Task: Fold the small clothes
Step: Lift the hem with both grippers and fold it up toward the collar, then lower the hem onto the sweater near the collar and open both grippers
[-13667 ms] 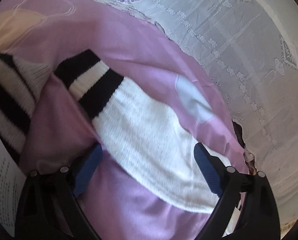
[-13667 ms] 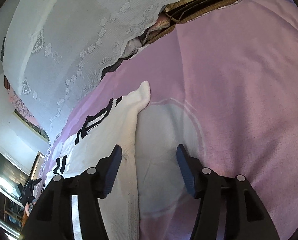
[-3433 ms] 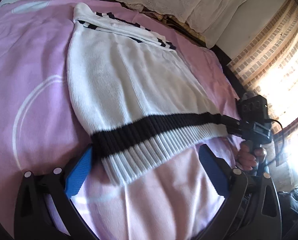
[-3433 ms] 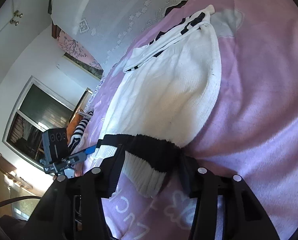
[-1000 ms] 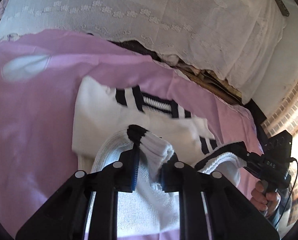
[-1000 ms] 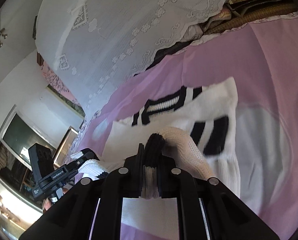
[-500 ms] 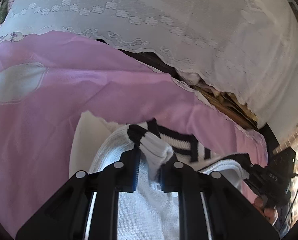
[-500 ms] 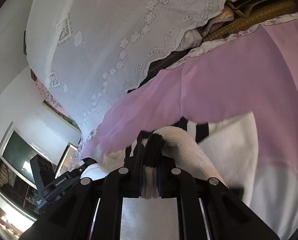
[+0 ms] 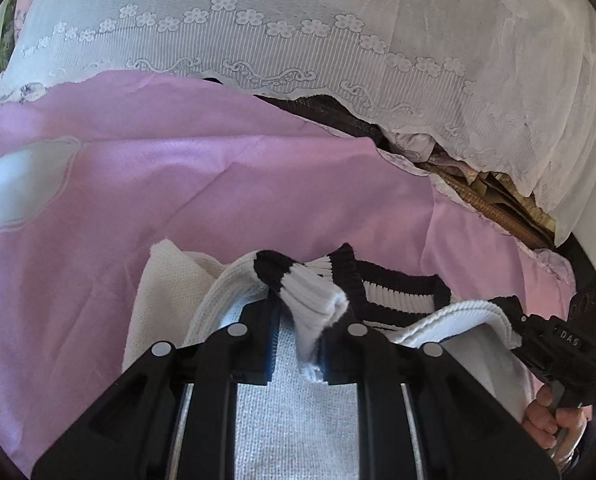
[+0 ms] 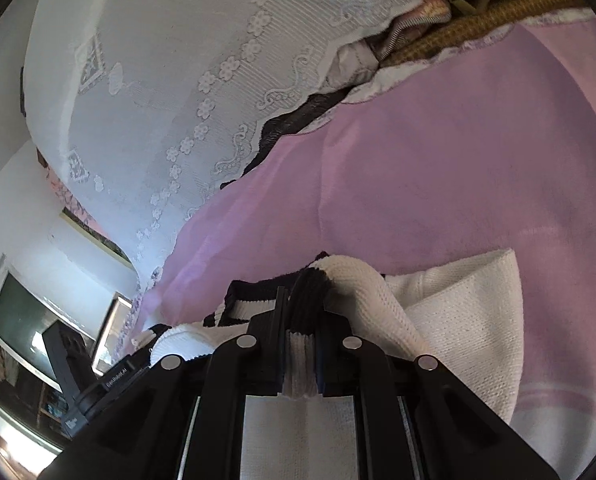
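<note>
A white knitted sweater (image 9: 170, 280) with black stripes lies on the pink bed sheet (image 9: 218, 184). Its black-and-white hem is doubled over the body and reaches the striped collar (image 9: 397, 288). My left gripper (image 9: 301, 316) has the bunched ribbed hem between its pads, and its jaws are opening slightly. My right gripper (image 10: 303, 312) is shut on the hem's other corner, above the white knit (image 10: 469, 320). In the left wrist view the right gripper (image 9: 553, 340) shows at the right edge, pinching the hem, with a hand (image 9: 545, 420) under it.
A white lace cover (image 9: 337, 20) hangs over stacked bedding just beyond the sheet's far edge. Folded brown and patterned cloth (image 10: 477, 20) shows under the lace. Pink sheet lies bare left and right of the sweater. A dark window (image 10: 14, 340) is at far left.
Both grippers have carried the hem forward and down over the sweater toward the collar. The hem now covers most of the body and the lace cover looms closer.
</note>
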Action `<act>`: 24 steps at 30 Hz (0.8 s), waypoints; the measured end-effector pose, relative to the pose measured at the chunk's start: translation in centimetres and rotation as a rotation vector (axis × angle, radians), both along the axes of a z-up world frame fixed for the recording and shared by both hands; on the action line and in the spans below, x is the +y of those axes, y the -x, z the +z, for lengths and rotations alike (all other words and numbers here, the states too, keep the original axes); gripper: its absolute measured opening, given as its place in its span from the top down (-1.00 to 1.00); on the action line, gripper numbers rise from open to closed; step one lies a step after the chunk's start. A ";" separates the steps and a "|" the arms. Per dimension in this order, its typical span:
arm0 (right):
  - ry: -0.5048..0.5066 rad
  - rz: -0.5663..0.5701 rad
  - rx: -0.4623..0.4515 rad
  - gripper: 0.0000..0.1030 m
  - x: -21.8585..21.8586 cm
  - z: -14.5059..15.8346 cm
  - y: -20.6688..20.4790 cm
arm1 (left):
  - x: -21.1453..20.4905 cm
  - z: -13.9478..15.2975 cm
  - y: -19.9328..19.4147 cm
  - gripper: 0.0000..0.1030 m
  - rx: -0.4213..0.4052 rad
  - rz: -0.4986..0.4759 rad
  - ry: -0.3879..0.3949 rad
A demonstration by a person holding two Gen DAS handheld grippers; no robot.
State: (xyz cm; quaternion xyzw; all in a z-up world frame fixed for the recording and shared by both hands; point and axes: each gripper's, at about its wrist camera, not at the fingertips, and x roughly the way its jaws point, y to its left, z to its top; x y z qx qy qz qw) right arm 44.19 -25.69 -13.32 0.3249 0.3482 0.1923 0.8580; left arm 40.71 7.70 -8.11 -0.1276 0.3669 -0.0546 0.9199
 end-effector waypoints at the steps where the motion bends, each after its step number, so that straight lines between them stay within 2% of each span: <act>1: -0.015 0.001 0.011 0.77 -0.2 -0.3 -0.1 | -0.1 0.0 0.0 0.65 0.000 0.001 -0.006; 4: -0.049 0.002 0.019 0.59 -0.5 -0.6 0.1 | 0.1 0.0 0.3 0.59 0.002 0.009 0.010; 6: -0.061 -0.008 0.012 0.40 -0.8 -0.5 0.3 | 0.5 0.0 0.6 0.52 0.008 0.008 0.039; 9: -0.040 -0.031 -0.010 0.18 -1.1 0.0 1.0 | 0.7 0.0 0.9 0.40 0.007 0.008 0.054; 11: -0.009 -0.056 -0.032 0.11 -1.3 0.6 1.7 | 0.8 0.2 1.3 0.33 -0.003 0.008 0.050; 14: 0.052 -0.103 -0.088 0.09 -1.6 1.9 2.7 | 0.8 0.9 1.9 0.18 -0.033 0.014 0.047; 15: 0.061 -0.112 -0.103 0.08 -1.6 2.2 3.0 | 0.9 1.1 2.0 0.07 -0.043 0.018 0.051; 18: 0.077 -0.103 -0.134 0.07 -1.2 2.8 3.4 | 1.0 1.9 2.7 -0.11 -0.082 0.031 0.053; 19: 0.090 -0.089 -0.143 0.07 -0.7 3.0 3.5 | 0.8 2.3 3.2 -0.37 -0.113 0.064 0.008; 21: 0.121 -0.063 -0.159 0.07 0.2 3.3 3.7 | 0.2 3.6 4.5 -0.58 -0.201 0.113 -0.087; 24: 0.178 0.005 -0.180 0.07 2.1 3.5 3.9 | -0.5 4.7 5.1 -0.76 -0.242 0.060 -0.098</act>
